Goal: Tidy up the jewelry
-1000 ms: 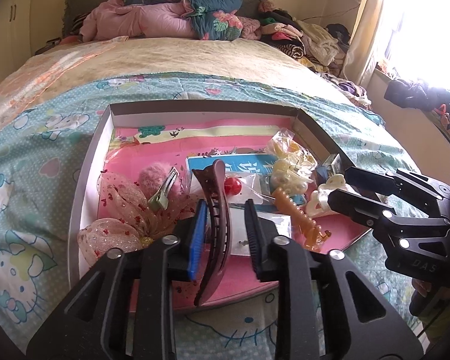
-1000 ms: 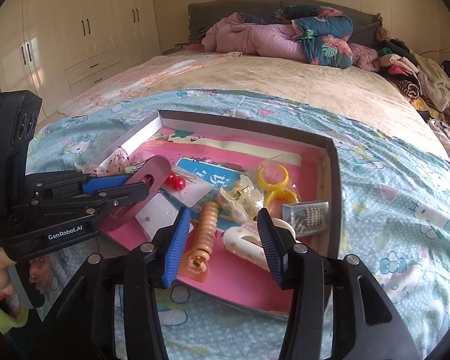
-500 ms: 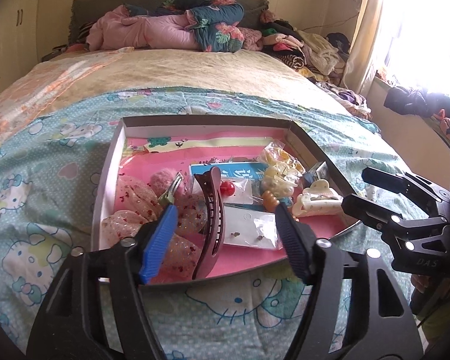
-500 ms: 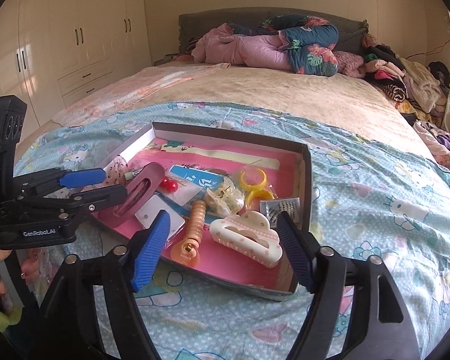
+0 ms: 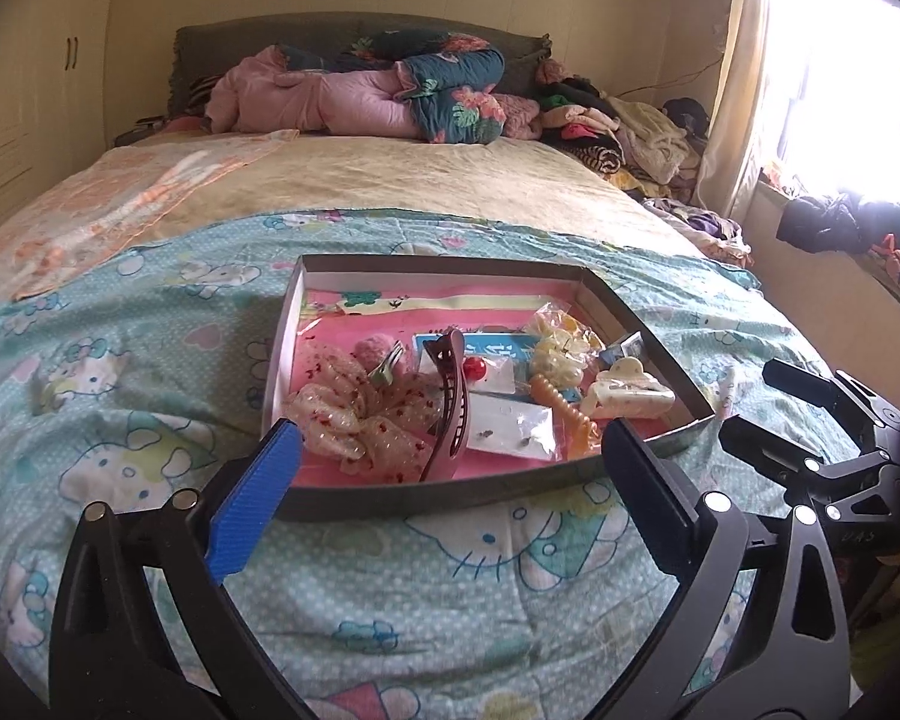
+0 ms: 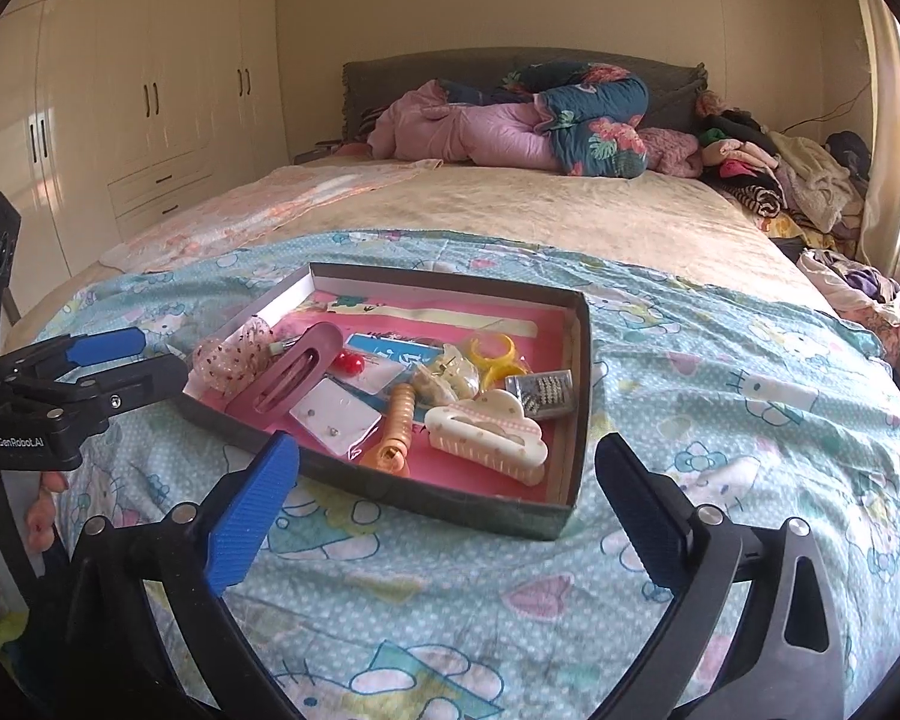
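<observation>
Bedspread (image 6: 720, 360) bears the tray (image 6: 438, 501); heaped clothes (image 6: 768, 174) lie well beyond.

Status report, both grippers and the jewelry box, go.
Left gripper and right gripper open, jaws just opened, empty. Dark pink hair clip and white claw clip lie in box. Nothing in the way.

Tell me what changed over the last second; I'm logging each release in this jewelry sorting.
The left gripper let go of the mauve hair clip, now lying in the tray. Both it and the right gripper have just been opening, nothing between them, and drew back from the tray. The white claw clip and the other pieces stayed put.
</observation>
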Available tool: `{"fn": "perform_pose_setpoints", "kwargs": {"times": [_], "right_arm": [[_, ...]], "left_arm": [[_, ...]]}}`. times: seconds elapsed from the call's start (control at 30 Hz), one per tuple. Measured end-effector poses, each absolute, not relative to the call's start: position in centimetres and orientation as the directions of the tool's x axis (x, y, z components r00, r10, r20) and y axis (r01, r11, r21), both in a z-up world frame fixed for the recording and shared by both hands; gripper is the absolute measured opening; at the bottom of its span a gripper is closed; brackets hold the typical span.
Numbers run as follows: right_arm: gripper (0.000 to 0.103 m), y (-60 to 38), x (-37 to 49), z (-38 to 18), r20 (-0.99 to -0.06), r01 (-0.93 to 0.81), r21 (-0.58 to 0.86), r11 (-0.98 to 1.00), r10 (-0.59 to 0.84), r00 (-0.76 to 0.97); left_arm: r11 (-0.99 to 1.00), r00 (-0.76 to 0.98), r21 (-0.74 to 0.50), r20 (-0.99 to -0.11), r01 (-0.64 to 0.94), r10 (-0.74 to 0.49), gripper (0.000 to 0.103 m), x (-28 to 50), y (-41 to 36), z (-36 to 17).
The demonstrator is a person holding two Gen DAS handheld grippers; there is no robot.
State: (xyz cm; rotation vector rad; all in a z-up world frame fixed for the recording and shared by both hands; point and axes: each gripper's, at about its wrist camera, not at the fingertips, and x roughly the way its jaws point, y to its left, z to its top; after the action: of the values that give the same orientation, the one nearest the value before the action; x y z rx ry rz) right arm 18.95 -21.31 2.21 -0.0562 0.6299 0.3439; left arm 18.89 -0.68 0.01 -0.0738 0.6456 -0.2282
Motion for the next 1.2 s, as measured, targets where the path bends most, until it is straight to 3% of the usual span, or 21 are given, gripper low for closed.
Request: {"fn": "perform_pose_setpoints", "kwargs": {"times": [0.6,0.87,1.2], "right_arm": [[0.097,-21.0,13.4,1.9,-0.494,-0.273,0.023,0.962,0.248,0.833],[0.097,-22.0,11.0,1.3,-0.426,-0.201,0.076,0.977,0.214,0.879],[0.097,-21.8,8.1,1.0,-0.312,-0.167,0.022,0.986,0.165,0.936]], "left_arm": [[0.978,0.846,-0.109,-0.491,0.176,-0.207,0.092,13.2,-0.9,0.4],[0.986,0.88,-0.092,-0.445,0.138,-0.165,0.092,11.2,-1.0,0.1],[0.989,0.898,-0.096,-0.415,0.116,-0.146,0.092,10.0,-0.6,-1.0]]}}
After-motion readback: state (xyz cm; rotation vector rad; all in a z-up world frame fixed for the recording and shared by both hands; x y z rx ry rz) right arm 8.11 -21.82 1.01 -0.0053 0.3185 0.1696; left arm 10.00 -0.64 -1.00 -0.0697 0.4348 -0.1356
